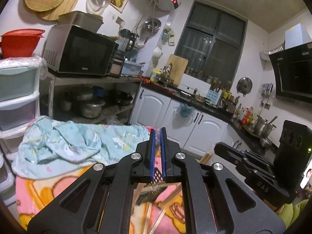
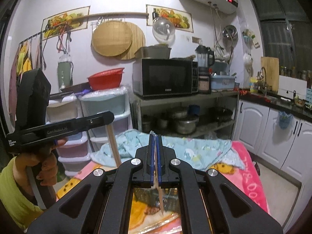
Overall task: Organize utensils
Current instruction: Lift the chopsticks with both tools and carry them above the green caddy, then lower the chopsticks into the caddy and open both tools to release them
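Observation:
My left gripper (image 1: pixel 158 134) is shut, with a thin clear-wrapped piece pinched between its blue pads. In the right wrist view that same left gripper (image 2: pixel 110 117) has a pale chopstick (image 2: pixel 114 146) hanging down from its tip. My right gripper (image 2: pixel 155 136) is shut on another thin chopstick (image 2: pixel 160 197), which hangs below the jaws. A dark mesh basket (image 2: pixel 145 195) lies beneath it on the pink blanket. In the left wrist view the right gripper (image 1: pixel 218 148) is at the right, with wooden stick ends (image 1: pixel 206 157) beside it. Loose chopsticks (image 1: pixel 156 218) lie on the blanket.
A crumpled light-blue cloth (image 1: pixel 78 142) lies on the pink cartoon blanket (image 2: pixel 251 175) ahead. Behind stand plastic drawers (image 2: pixel 105 105), a shelf with a microwave (image 2: pixel 165 78) and pots, and white cabinets (image 1: pixel 195 120) under a cluttered counter. A hand (image 2: pixel 44 163) in a green sleeve grips the left tool.

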Action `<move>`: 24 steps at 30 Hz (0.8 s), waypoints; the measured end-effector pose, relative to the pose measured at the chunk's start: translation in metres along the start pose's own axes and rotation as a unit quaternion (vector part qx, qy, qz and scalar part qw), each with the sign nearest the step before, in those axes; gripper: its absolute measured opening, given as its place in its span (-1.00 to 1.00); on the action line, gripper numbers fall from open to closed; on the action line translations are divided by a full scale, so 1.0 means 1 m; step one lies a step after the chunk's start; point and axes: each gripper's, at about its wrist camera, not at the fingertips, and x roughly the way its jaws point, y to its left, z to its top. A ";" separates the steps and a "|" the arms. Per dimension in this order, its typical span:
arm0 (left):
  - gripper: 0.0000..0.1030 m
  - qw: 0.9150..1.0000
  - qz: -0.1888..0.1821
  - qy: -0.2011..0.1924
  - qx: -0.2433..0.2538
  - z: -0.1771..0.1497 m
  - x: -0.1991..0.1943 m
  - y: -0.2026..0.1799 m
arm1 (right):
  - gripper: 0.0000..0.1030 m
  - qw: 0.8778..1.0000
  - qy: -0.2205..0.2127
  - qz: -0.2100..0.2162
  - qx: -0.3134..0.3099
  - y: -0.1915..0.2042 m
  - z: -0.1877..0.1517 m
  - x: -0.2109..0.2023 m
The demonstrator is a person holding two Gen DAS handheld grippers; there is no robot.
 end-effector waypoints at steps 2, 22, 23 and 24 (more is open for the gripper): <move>-0.95 1.000 0.004 -0.005 0.001 0.004 0.000 0.002 | -0.95 1.000 -0.009 -0.003 -0.001 -0.002 0.006 0.000; -0.95 0.998 0.049 -0.033 0.008 0.033 0.032 0.013 | -0.95 0.997 -0.067 -0.021 -0.030 -0.007 0.052 0.028; -0.95 0.998 0.051 -0.033 0.007 0.032 0.035 0.015 | -0.95 0.997 -0.066 -0.022 -0.030 -0.007 0.053 0.032; -0.95 0.998 0.053 -0.032 0.006 0.031 0.038 0.017 | -0.95 0.997 -0.065 -0.024 -0.030 -0.008 0.053 0.036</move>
